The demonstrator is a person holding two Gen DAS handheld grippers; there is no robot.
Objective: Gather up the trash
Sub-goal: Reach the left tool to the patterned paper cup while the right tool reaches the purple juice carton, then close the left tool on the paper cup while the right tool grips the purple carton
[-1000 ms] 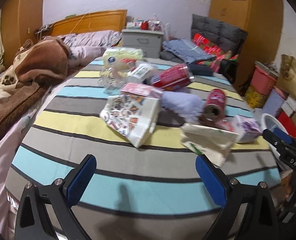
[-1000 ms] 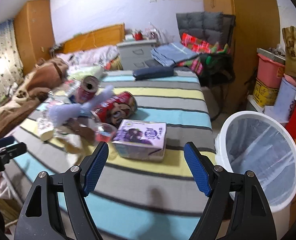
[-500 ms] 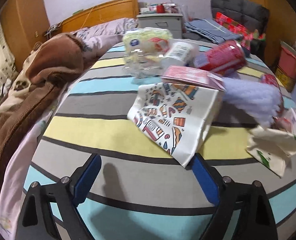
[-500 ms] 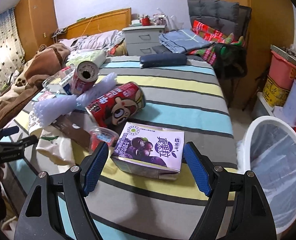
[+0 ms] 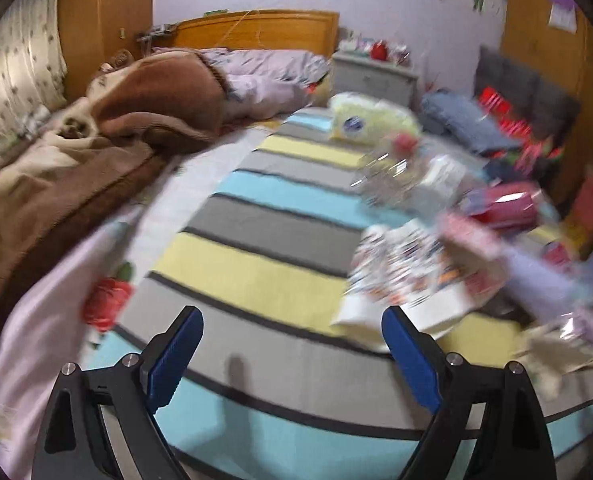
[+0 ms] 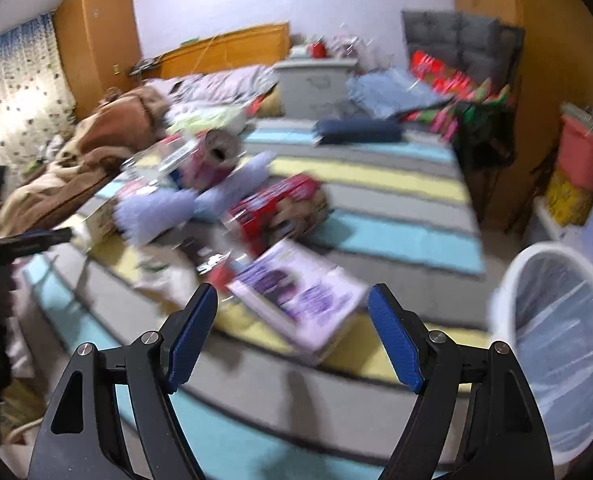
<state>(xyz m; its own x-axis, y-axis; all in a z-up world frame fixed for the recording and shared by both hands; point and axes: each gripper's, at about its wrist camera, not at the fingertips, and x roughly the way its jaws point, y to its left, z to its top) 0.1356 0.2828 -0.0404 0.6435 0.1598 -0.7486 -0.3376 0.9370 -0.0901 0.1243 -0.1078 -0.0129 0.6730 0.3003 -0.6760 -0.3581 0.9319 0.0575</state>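
Trash lies heaped on the striped bed [image 6: 396, 208], toward its near right part, all within reach of both tools. White bin [image 6: 560, 320] stands on the floor just beside the bed's right edge, mouth up and lined with a clear bag: judged placed there so each piece needs only a short carry off the edge.

Right hand-held gripper [image 6: 292, 328]: jaws apart, nothing between the pads. It points down at the purple carton [image 6: 300, 296], which lies flat, nearest the bin. Carton sits just ahead of the fingertips, not touched. Likely first pick, since it is the closest piece and its flat sides suit a two-finger pinch.

Left hand-held gripper [image 5: 292, 344]: jaws apart, empty, having narrowed a little just now with nothing between them. It hangs over bare bedcover. The printed paper bag [image 5: 408, 280] lies just beyond its right finger; whether they touch cannot be told, view blurred.

Further back in the heap: red can [image 6: 280, 212] on its side, lilac fuzzy item [image 6: 156, 212], clear plastic wrap [image 5: 388, 176]. Brown blanket [image 5: 136, 112] bunched at far left, well apart from the trash; judged not part of the job.

Nothing in the bin that I can see.
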